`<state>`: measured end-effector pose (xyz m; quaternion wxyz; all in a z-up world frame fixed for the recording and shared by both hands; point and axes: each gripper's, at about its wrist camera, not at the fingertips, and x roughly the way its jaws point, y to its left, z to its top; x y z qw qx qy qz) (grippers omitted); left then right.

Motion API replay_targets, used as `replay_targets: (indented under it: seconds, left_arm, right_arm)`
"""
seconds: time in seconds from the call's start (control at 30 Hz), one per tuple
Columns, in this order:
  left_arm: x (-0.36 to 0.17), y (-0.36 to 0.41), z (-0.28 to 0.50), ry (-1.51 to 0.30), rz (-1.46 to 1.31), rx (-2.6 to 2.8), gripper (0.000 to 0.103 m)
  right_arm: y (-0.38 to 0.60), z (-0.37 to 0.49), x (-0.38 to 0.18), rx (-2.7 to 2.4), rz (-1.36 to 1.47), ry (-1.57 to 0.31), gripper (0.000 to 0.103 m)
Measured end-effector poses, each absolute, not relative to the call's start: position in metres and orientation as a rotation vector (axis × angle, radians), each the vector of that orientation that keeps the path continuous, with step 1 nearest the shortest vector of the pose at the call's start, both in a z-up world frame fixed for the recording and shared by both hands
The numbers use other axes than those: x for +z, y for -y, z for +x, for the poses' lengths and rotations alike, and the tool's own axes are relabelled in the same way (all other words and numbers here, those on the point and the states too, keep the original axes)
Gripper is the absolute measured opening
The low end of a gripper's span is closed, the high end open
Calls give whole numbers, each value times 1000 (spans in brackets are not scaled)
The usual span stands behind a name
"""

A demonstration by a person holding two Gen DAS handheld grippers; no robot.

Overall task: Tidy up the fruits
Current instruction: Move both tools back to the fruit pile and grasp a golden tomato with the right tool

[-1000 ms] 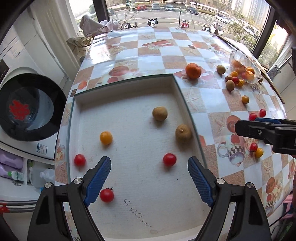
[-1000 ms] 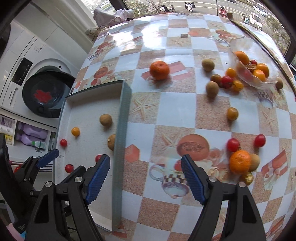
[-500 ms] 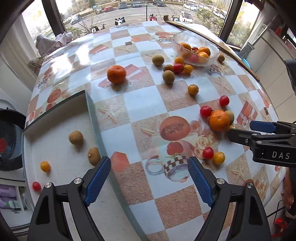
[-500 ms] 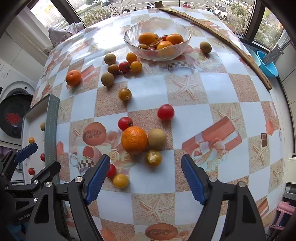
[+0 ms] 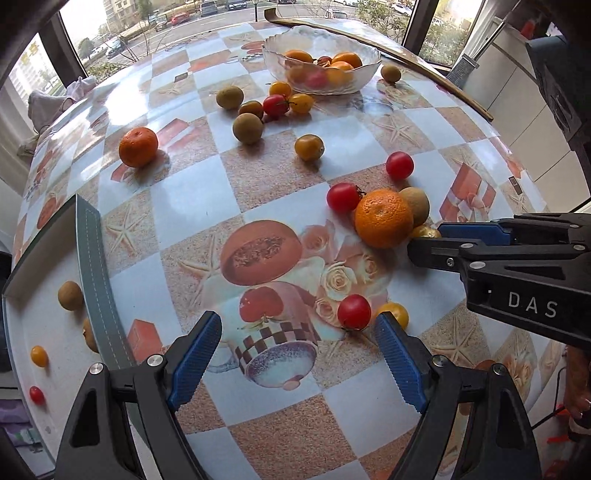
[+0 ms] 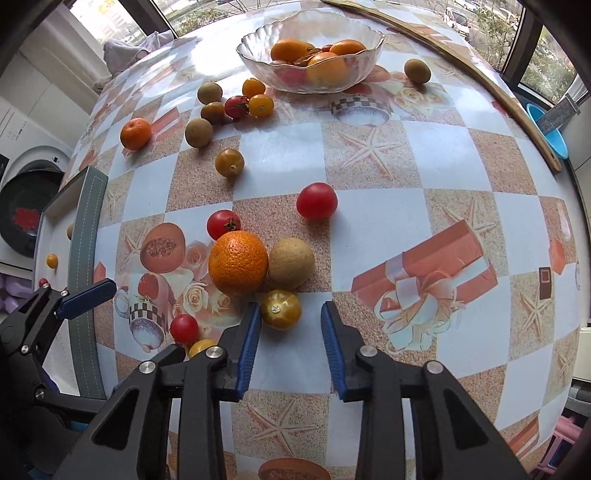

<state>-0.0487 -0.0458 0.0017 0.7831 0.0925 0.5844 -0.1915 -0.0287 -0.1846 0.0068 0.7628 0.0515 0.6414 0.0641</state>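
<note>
Counter (image 6: 369,206) covered in a glossy checkered oilcloth printed with starfish and fruit. Directly on it: clear scalloped glass bowl (image 6: 258,62) at the far side, grey-rimmed white tray (image 5: 92,258) at the left edge, and loose oranges, red and yellow cherry tomatoes, and brown round fruits scattered between.

A washing machine (image 6: 22,218) with a dark round door stood left of the tabletop (image 6: 406,155), which wore a checked cloth printed with starfish and gift boxes. A blue basin (image 6: 546,129) sat beyond its right edge. Parked cars (image 5: 207,7) lined the street outside the window.
</note>
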Motion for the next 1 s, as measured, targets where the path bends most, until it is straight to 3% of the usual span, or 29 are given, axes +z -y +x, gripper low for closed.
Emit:
replay_targets:
  seconds: [0.63,0.73,0.87,0.97,1.0]
  left_arm:
    - [-10,53,-55,-1254,265,-440,86]
    - [-8,56,-51,-1242,255,-445,78]
    - [-4,66,-49,-1221,277,-466,58]
    - [-2,73,-50,-1215,281,-481,58]
    - [-2,76,-50,-1214,280,-489,53]
  right_arm:
    - [195,-26,7,187,145,-1392,32]
    - [194,-24,6,212,158,-1397,24]
    - [197,-26,7,205,182,-1400,24]
    - [204,-27,7,194,199,-1402,24]
    - [205,-28,8,190,199,-1402,24]
